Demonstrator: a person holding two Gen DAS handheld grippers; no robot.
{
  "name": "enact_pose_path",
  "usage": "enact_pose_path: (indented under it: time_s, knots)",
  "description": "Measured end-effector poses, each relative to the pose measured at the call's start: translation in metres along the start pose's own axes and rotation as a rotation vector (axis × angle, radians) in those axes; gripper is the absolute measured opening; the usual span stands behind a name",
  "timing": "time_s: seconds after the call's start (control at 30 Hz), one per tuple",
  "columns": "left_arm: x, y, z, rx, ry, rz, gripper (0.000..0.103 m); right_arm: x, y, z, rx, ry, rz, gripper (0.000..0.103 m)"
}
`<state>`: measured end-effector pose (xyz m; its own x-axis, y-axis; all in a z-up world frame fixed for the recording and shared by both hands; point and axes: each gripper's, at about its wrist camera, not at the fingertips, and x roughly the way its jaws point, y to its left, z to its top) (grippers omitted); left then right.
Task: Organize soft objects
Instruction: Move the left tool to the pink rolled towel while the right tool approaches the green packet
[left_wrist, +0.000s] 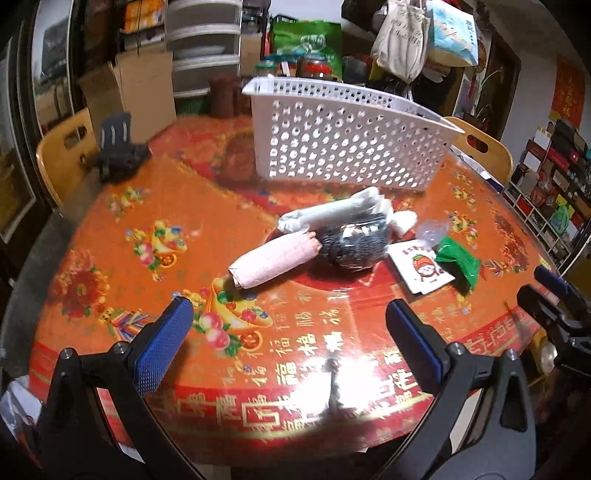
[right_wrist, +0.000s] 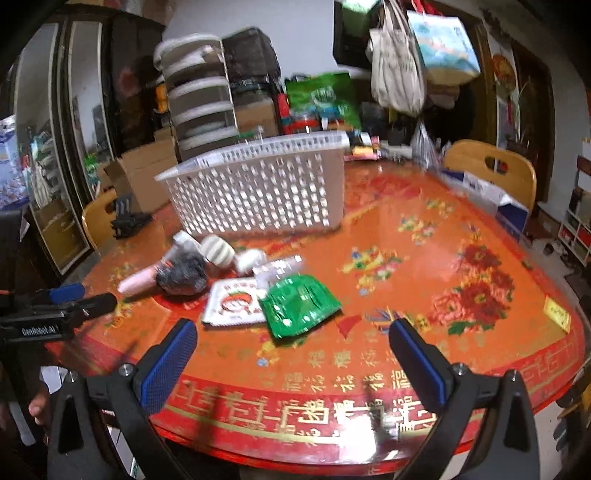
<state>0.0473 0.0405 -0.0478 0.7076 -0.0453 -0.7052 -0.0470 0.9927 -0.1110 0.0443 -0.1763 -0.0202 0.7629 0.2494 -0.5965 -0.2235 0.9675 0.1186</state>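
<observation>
A pile of soft things lies mid-table: a pink roll (left_wrist: 273, 261) (right_wrist: 142, 279), a dark fuzzy bundle (left_wrist: 351, 242) (right_wrist: 183, 275), a white roll (left_wrist: 332, 212) (right_wrist: 218, 251), a white printed packet (left_wrist: 424, 269) (right_wrist: 234, 301) and a green packet (left_wrist: 460, 264) (right_wrist: 299, 308). A white perforated basket (left_wrist: 351, 144) (right_wrist: 255, 188) stands behind them. My left gripper (left_wrist: 288, 343) is open and empty, short of the pink roll. My right gripper (right_wrist: 293, 362) is open and empty, just short of the green packet.
The round table has a red-orange printed cover (left_wrist: 147, 266) (right_wrist: 424, 277). A black stand (left_wrist: 118, 151) sits at its far left. Wooden chairs (left_wrist: 61, 155) (right_wrist: 491, 170) flank it. Drawers, boxes and hanging bags crowd the back. The right gripper shows at the left wrist view's right edge (left_wrist: 554, 302).
</observation>
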Motion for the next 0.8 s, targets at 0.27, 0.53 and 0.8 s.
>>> enact_pose_path:
  time_s: [0.27, 0.53, 0.8]
  knots:
    - [0.039, 0.02, 0.014, 0.025, 0.046, 0.03, 0.103, 0.04, -0.013, 0.001, 0.02, 0.103, 0.019, 0.095]
    - [0.058, 0.02, 0.024, 0.077, 0.074, 0.018, 0.095, 0.064, -0.012, 0.009, -0.002, 0.143, 0.037, 0.088]
    - [0.076, 0.026, 0.025, 0.075, 0.107, -0.003, 0.087, 0.079, -0.006, 0.017, -0.058, 0.17, 0.027, 0.086]
